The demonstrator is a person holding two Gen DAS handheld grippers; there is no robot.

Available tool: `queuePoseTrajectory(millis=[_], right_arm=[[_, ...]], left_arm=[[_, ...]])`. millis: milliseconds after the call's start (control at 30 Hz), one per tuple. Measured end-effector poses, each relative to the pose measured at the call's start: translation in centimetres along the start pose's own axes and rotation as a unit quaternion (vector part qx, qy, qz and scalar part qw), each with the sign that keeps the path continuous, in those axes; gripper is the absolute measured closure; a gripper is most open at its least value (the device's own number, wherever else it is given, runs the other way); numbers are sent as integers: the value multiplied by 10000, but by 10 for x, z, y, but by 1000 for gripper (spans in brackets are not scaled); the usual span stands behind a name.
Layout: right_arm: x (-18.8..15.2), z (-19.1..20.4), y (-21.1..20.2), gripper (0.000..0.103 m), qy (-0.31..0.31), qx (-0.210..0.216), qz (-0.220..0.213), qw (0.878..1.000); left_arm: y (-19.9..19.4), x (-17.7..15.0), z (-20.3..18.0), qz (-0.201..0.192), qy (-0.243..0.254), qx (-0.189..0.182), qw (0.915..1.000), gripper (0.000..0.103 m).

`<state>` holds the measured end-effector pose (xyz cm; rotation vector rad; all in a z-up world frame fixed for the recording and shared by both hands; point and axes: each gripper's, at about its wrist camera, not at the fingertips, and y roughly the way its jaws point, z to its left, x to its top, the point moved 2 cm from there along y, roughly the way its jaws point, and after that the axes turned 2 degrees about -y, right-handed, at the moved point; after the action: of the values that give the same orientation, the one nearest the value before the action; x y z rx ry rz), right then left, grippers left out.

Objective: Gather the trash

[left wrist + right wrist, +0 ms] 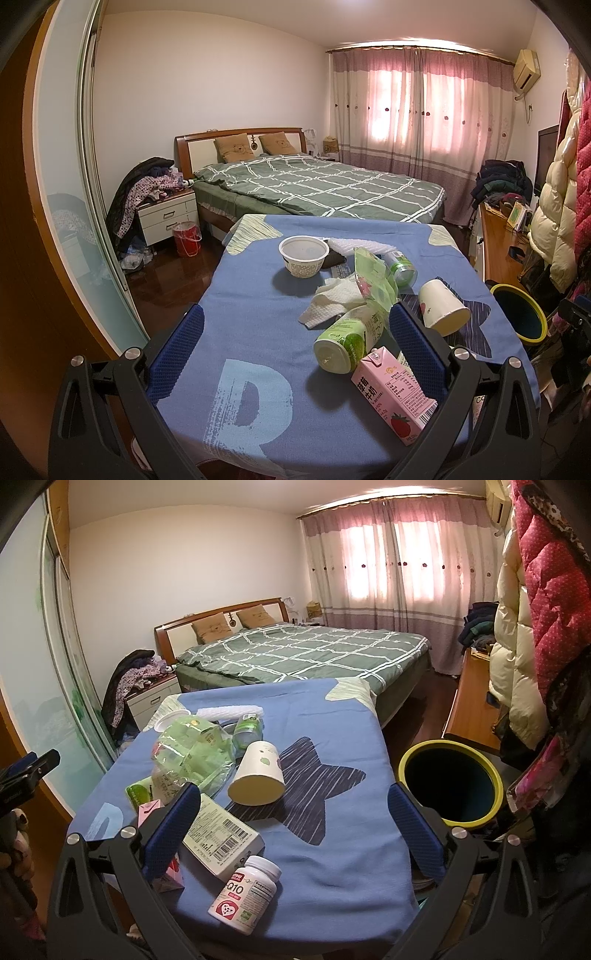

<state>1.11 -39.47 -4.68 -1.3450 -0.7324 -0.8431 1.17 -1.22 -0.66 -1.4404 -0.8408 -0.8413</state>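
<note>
Trash lies on a table with a blue cloth: a white bowl, a crumpled paper towel, a green plastic bag, a green bottle on its side, a pink strawberry milk carton, a tipped paper cup and a green can. My left gripper is open above the cloth, near the bottle and carton. My right gripper is open over the cup, a white box and a pill bottle. A yellow-rimmed bin stands right of the table.
A bed stands behind the table. A nightstand piled with clothes and a red bucket are at the left. A wooden dresser and hanging coats crowd the right side. A sliding glass door runs along the left.
</note>
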Motion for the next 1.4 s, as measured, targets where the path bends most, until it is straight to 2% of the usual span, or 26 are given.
queuePoseTrajectory(millis=[200, 400, 700, 933, 1200, 1400], right_arm=[[-1, -1, 3, 6, -10, 63, 80, 9999], [-8, 0, 17, 6, -35, 122, 338, 9993], [-46, 27, 36, 6, -354, 507, 950, 9936], [-71, 39, 51, 7, -674, 589, 1430, 9857], [-89, 42, 67, 26, -789, 628, 1845, 9776], [-91, 32, 76, 36, -526, 569, 1829, 9801]], left_arm=[[5, -2, 3, 54, -23, 15, 10000, 4], [14, -5, 4, 142, -42, 0, 9999, 4], [24, -9, 0, 245, -16, -96, 9997, 4], [24, -10, 0, 242, -13, -103, 9997, 4], [25, -10, -2, 275, 20, -103, 9996, 4], [25, -10, -3, 295, 18, -105, 9995, 4]])
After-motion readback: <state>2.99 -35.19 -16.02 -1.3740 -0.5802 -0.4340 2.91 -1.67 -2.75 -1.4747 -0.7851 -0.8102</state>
